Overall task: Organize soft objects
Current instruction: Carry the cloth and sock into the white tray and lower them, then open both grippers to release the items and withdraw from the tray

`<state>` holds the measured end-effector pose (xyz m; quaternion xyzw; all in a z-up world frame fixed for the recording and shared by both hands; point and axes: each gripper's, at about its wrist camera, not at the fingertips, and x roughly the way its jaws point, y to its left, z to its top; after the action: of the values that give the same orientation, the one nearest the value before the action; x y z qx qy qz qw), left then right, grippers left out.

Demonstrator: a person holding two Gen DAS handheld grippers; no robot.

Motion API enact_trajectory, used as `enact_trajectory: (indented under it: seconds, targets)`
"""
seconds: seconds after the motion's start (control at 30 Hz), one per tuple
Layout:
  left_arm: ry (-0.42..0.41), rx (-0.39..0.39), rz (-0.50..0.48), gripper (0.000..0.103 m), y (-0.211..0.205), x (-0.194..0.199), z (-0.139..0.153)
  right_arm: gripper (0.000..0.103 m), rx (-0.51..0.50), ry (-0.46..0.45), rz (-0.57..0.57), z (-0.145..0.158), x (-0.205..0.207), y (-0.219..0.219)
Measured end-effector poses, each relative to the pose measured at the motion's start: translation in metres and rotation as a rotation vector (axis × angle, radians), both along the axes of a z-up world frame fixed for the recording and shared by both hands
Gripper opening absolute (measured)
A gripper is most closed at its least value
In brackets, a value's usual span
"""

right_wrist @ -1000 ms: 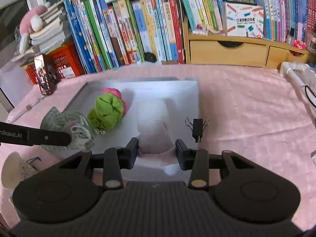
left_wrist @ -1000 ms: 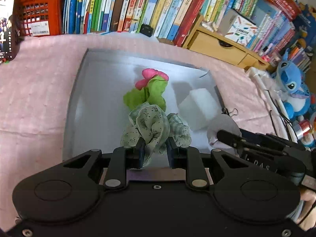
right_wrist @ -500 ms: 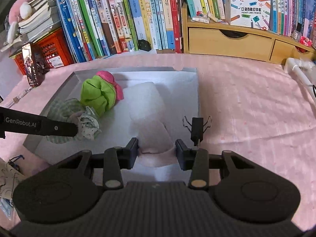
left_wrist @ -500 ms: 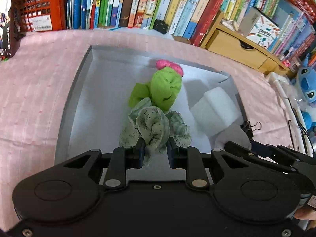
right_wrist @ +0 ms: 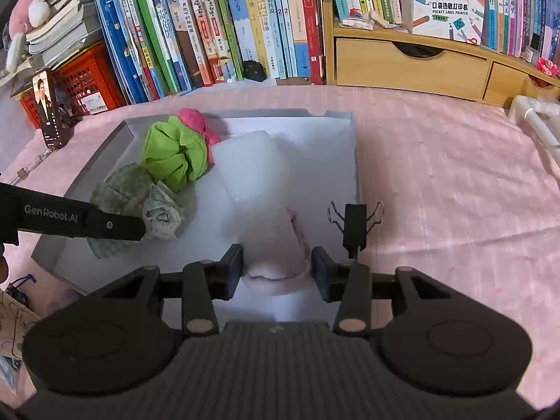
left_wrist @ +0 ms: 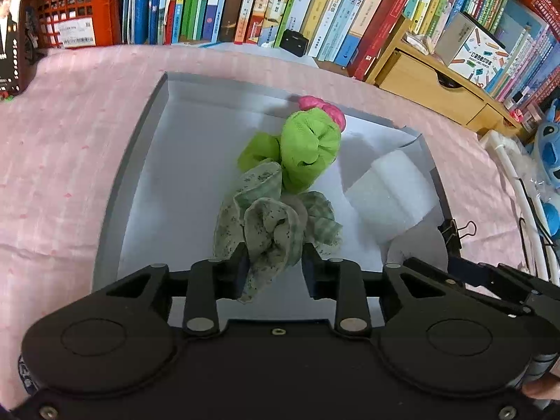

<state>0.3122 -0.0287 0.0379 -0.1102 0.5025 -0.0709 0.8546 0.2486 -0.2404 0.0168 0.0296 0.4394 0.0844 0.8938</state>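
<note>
Both hand-held grippers hang over the shallow grey tray (left_wrist: pixel 115 203) on the pink tablecloth (left_wrist: pixel 59 147), and both have their jaws opening; the left gripper (left_wrist: pixel 274 262) has the pale green floral scrunchie (left_wrist: pixel 269 227) between its fingers, the cloth brushing the left finger while a small gap shows at the right one, so the hold looks loosened rather than clenched; the right gripper (right_wrist: pixel 276 267) has a pale pink soft piece (right_wrist: pixel 276 245) between its fingers with a sliver of gap on each side, so it too looks let go. From the right wrist view the left gripper's black finger (right_wrist: pixel 87 218) reaches in from the left edge and lies across the scrunchie (right_wrist: pixel 157 210).

Behind the cloth stands a long row of upright books (right_wrist: pixel 217 24), with a red plastic crate (left_wrist: pixel 73 3) at the left end and a wooden drawer unit (right_wrist: pixel 409 66) at the right; a blue plush toy (left_wrist: pixel 551 154) sits at the right edge of the left wrist view.

Inside the tray, a white foam block (left_wrist: pixel 388 196) lies toward the right wall; the bright green scrunchie (left_wrist: pixel 308 150) lies in the middle, touching the floral one in front of it, with a pink scrunchie (left_wrist: pixel 325 108) tucked against its far side; the pink piece sits at the near end of the foam block (right_wrist: pixel 252 164).

A black binder clip (right_wrist: pixel 355 224) rests on the cloth just outside the tray's right wall (right_wrist: pixel 355 161).
</note>
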Motion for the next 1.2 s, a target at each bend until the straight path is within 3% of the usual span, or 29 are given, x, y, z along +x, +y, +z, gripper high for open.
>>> enact_trajectory:
  seconds: [0.07, 0.27, 0.5, 0.83, 1.2]
  targets:
    - [-0.009, 0.007, -0.002, 0.039, 0.001, -0.004, 0.003, 0.062, 0.002, -0.006, -0.003, 0.003, -0.001, 0.000]
    - [-0.049, 0.022, -0.017, 0.050, -0.001, -0.021, 0.019, 0.071, 0.019, -0.040, -0.014, 0.019, -0.011, -0.006]
    - [-0.167, 0.037, -0.073, 0.057, -0.010, -0.059, 0.048, 0.076, 0.046, -0.112, -0.022, 0.040, -0.037, -0.016]
    - [-0.359, 0.049, -0.138, 0.075, -0.012, -0.128, 0.080, 0.086, 0.045, -0.259, -0.013, 0.069, -0.092, -0.030]
    - [-0.514, 0.038, -0.171, 0.085, -0.003, -0.203, 0.088, 0.095, 0.033, -0.403, 0.000, 0.083, -0.153, -0.035]
